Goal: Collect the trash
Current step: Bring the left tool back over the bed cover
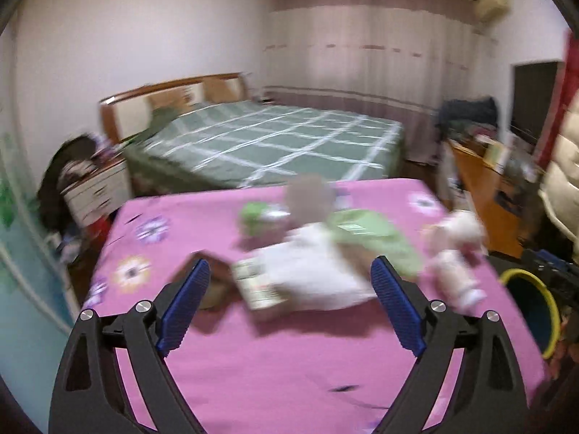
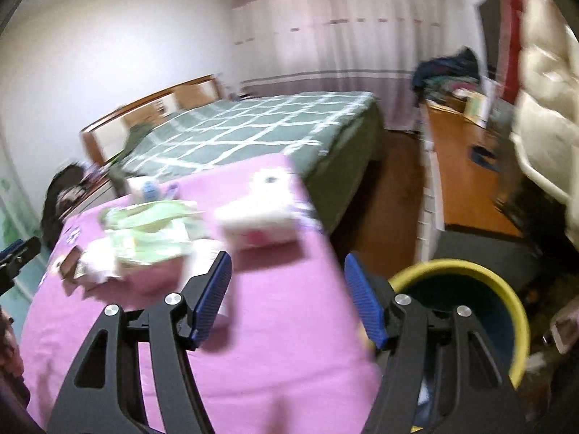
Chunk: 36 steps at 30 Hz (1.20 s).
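Left gripper (image 1: 289, 291) stands wide, nothing between its blue pads (image 1: 186, 302), aimed across the pink cloth (image 1: 275, 369) at the blurred heap of trash: a white crumpled wrapper (image 1: 318, 271), a printed carton (image 1: 258, 285) lying just left of it, and a green packet (image 1: 369, 235) behind. Right gripper (image 2: 287, 298) is also parted and empty, hanging over the table's right edge with the yellow-rimmed bin (image 2: 470, 278) just beside and below it. More litter lies further back: a white-and-pink pack (image 2: 258, 222) near the far corner. Both views are heavily smeared, so exact item outlines cannot be told. Risks, as judged: closing on the loose heap may pinch only the thin wrapper and drag the carton along, tipping it off the table. The pink cloth could be caught in the pads and pulled, shifting everything. Items near the right edge may be knocked to the floor and miss the bin.
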{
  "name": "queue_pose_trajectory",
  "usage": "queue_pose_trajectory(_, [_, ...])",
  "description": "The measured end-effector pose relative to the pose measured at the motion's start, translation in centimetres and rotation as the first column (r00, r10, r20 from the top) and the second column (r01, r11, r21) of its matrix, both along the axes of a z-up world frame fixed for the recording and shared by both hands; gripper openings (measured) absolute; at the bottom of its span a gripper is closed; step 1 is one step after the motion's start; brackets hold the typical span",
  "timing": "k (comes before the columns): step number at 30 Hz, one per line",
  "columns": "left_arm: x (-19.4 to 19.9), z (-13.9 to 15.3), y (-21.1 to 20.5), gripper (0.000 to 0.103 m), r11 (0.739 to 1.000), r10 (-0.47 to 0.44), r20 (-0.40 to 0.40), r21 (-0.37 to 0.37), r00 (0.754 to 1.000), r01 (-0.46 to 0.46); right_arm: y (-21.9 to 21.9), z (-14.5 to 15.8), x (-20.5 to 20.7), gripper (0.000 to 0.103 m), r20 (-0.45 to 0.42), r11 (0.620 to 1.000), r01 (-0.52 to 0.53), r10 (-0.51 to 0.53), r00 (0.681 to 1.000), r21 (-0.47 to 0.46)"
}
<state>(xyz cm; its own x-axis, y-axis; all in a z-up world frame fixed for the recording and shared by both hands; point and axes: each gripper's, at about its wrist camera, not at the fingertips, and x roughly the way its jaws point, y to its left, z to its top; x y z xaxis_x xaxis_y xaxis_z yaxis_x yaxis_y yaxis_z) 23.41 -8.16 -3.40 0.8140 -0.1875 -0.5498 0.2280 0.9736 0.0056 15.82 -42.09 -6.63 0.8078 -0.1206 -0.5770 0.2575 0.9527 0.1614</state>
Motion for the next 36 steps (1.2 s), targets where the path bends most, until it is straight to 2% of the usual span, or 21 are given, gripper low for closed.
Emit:
queue_pose_trajectory(5, [3.2,-3.0,6.7,0.089,0.987,0.163,-0.032,0.015,0.986,-0.163,5.3,1.2,4.5,0.062,-0.011,0.988,-0.15,0.149,0.989,-0.028])
queue_pose_trajectory(9, [4.2,-4.7,10.0,0.089,0.972,0.234,-0.051,0.008,0.971,-0.234,9.7,1.8,7.6,0.062,-0.033,0.966,-0.251,0.249,0.968,-0.062])
queue_pose_trajectory(14, [4.7,-5.9,10.9,0.089,0.961,0.278,-0.063,0.023,0.959,-0.277,13.7,0.6,10.7,0.062,-0.089,0.936,-0.337,0.329,0.94,-0.099])
queue_pose_trajectory(17, [5.0,-6.4,10.8,0.09,0.96,0.279,-0.075,0.026,0.957,-0.278,15.1,-0.5,11.8,0.062,-0.128,0.924,-0.363,0.349,0.928,-0.116])
queue_pose_trajectory(20, [5.0,-6.4,10.7,0.091,0.96,0.279,-0.078,0.016,0.957,-0.278,15.4,-1.4,12.8,0.062,-0.154,0.923,-0.354,0.332,0.931,-0.149])
queue_pose_trajectory(23, [5.0,-6.4,10.9,0.092,0.96,0.277,-0.087,-0.003,0.957,-0.279,15.3,-1.9,13.3,0.053,-0.165,0.925,-0.34,0.314,0.935,-0.168])
queue_pose_trajectory(25, [5.1,-6.4,10.9,0.092,0.961,0.275,-0.092,-0.009,0.957,-0.277,15.2,-2.2,13.6,0.035,-0.172,0.928,-0.34,0.314,0.934,-0.153])
queue_pose_trajectory(28, [5.1,-6.5,10.7,0.092,0.963,0.267,-0.1,-0.012,0.958,-0.27,15.3,-2.4,13.7,0.016,-0.172,0.927,-0.345,0.319,0.932,-0.148])
queue_pose_trajectory(31, [5.1,-6.5,10.7,0.092,0.963,0.266,-0.102,-0.017,0.959,-0.269,15.5,-1.9,13.1,0.01,-0.143,0.923,-0.355,0.335,0.931,-0.149])
queue_pose_trajectory(36, [5.0,-6.4,10.7,0.092,0.962,0.27,-0.101,-0.025,0.958,-0.273,15.7,0.1,11.6,0.007,-0.081,0.917,-0.38,0.372,0.925,-0.124])
